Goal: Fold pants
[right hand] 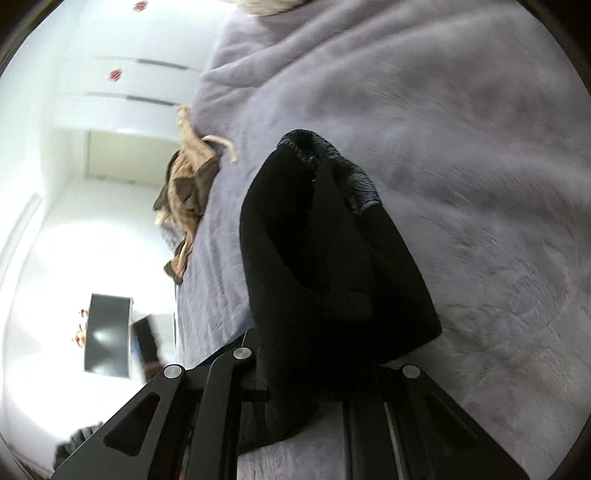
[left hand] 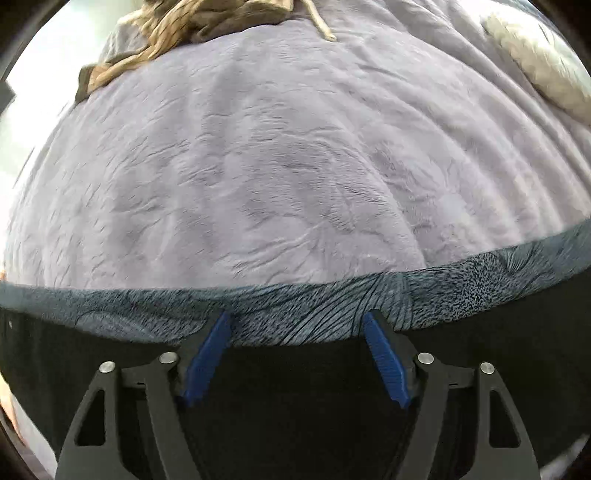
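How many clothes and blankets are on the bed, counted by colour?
Black pants with grey patterned waistband: 1
Brown crumpled garment: 1
Lilac fuzzy blanket: 1
Pale grey-beige fluffy blanket or cushion at the edge: 1
Total: 4

Right gripper fingertips behind black pants

I am in a home bedroom: a bed under a plush lilac blanket, brown clothes heaped at its edge, white wardrobe doors, and a dark screen on the white wall.
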A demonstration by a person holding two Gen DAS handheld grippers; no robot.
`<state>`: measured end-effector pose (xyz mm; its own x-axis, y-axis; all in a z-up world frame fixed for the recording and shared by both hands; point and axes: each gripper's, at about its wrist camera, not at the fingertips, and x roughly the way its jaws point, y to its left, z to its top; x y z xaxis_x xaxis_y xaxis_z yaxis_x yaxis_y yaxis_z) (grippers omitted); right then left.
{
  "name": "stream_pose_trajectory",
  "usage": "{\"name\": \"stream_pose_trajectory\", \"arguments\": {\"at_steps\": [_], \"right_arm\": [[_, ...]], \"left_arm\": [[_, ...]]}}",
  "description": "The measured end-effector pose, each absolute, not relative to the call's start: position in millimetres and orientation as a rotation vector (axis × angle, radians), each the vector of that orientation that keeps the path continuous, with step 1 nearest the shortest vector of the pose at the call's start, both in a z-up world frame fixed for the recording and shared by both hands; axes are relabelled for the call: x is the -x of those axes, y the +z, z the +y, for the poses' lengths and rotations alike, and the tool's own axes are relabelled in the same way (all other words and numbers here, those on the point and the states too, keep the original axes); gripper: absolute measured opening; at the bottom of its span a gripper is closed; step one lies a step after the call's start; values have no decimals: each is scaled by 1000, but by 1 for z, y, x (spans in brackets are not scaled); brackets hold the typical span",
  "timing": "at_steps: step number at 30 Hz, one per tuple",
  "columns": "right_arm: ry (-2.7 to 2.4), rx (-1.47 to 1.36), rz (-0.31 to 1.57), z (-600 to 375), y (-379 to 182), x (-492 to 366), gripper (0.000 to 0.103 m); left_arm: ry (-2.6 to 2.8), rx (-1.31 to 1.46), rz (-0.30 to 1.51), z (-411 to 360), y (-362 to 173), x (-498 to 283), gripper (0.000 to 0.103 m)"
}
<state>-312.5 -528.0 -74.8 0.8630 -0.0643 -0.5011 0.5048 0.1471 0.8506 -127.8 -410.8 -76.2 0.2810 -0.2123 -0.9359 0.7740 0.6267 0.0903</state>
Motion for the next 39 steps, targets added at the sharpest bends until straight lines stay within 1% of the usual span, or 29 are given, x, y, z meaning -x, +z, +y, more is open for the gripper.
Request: {"name": "stream_pose_trajectory", "arguments": {"at_steps": [1, 3, 7, 12, 14, 17, 21, 25, 28, 30, 33, 34, 36, 39], "right_arm": [[-418, -1353, 392, -528, -71, 309, 13], [-407, -1310, 409, -527, -61, 297, 13], [-403, -1238, 430, -524, -38, 285, 13], [-391, -1119, 487, -506, -3, 259, 13], [-386, -1065, 507, -495, 12, 244, 13], [-374, -951, 559, -463, 39, 207, 13], [-379, -795, 654, -405, 59, 159, 13], [-395, -669, 776, -340, 48, 93, 13], [-425, -571, 891, -295, 18, 37, 14], [-477, -472, 988, -266, -7, 3, 17], [-558, -272, 1130, -232, -37, -25, 25], [-573, -224, 1149, -225, -40, -25, 28], [-587, -66, 1190, -201, -42, -33, 44], [-521, 80, 1163, -172, -21, -33, 51]], "left_arm": [[-725, -684, 1036, -415, -82, 138, 76], [-732, -741, 983, -419, -85, 145, 76], [-770, -636, 1105, -395, -64, 124, 76], [-767, -558, 1113, -341, -32, 95, 76], [-774, -539, 1121, -318, -27, 79, 76], [-786, -522, 1125, -285, -16, 62, 76], [-795, -510, 1136, -257, -15, 29, 76], [-759, -522, 1152, -213, -15, -3, 76], [-689, -484, 1172, -172, -18, -34, 76], [-649, -462, 1189, -151, -21, -48, 76], [-607, -436, 1210, -125, -27, -66, 76], [-604, -435, 1210, -121, -27, -67, 76], [-607, -429, 1211, -114, -27, -70, 76], [-632, -408, 1218, -109, -22, -69, 76]]}}
